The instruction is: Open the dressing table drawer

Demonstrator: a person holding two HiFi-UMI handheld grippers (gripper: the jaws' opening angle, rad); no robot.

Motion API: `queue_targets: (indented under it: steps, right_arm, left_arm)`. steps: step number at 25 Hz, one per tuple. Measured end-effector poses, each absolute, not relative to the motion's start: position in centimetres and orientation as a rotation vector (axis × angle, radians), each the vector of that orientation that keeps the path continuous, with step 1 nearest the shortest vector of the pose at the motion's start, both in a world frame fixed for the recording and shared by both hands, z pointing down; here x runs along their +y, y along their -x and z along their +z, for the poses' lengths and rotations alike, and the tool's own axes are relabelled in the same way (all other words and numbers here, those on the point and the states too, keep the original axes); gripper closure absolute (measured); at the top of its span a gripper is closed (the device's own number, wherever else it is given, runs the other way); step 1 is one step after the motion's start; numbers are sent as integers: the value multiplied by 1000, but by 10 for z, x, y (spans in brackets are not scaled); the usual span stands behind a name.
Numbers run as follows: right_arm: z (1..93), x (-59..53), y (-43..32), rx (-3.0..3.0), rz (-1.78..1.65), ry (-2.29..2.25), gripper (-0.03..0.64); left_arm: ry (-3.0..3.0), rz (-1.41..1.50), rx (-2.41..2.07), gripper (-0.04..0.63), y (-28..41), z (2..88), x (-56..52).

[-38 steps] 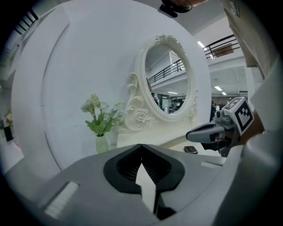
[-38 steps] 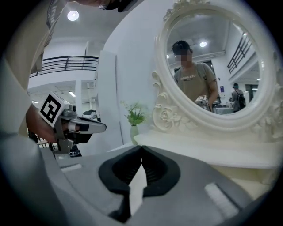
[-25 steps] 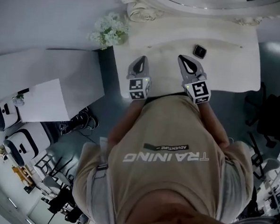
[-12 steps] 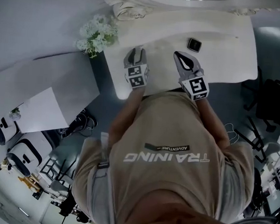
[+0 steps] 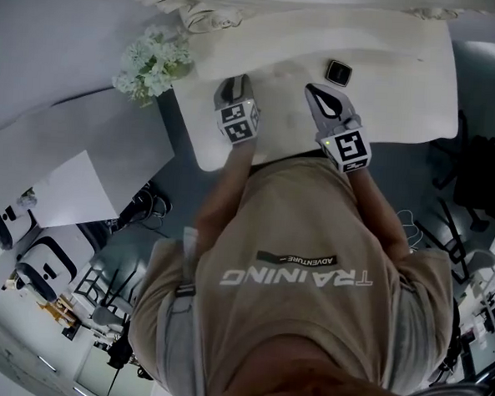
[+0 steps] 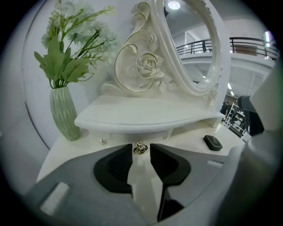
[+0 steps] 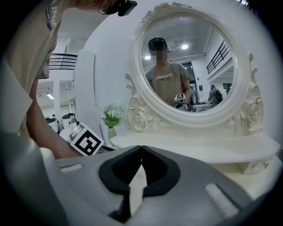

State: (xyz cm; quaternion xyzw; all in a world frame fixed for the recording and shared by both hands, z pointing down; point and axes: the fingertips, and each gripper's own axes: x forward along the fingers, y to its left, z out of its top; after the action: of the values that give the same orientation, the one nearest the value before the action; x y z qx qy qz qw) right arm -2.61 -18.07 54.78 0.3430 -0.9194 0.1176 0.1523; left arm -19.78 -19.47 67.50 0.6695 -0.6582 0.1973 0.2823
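The white dressing table carries a raised shelf, and the drawer front sits under it. A small brass knob sticks out of that front. My left gripper points down at the knob. Its jaws are opening, and the knob stands just ahead of the gap between the pads, untouched. In the head view the left gripper hangs over the table's left part. My right gripper hovers beside it, over the table's middle. The right gripper is shut on nothing, tips touching.
A green vase of white flowers stands at the table's left end. A small black box lies to the right, close to the right gripper. The oval mirror rises behind the shelf. A second small knob sits left of the brass one.
Both grippers have moved forward over the table top toward the mirror base, the left one further. The view itself has shifted, so the table sits higher in the picture.
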Motion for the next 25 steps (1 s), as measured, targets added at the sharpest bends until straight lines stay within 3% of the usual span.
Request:
queue_targets:
  steps: [5,25]
  right_arm:
    - [552,-188,16,-2657,339,-955,614]
    - [555,-187,0,-2706,330,-891,614]
  left_arm:
    - [-1771,546,-1789,492,196,682,-201]
    - [-1734,607,-1815,496,182,683,-170]
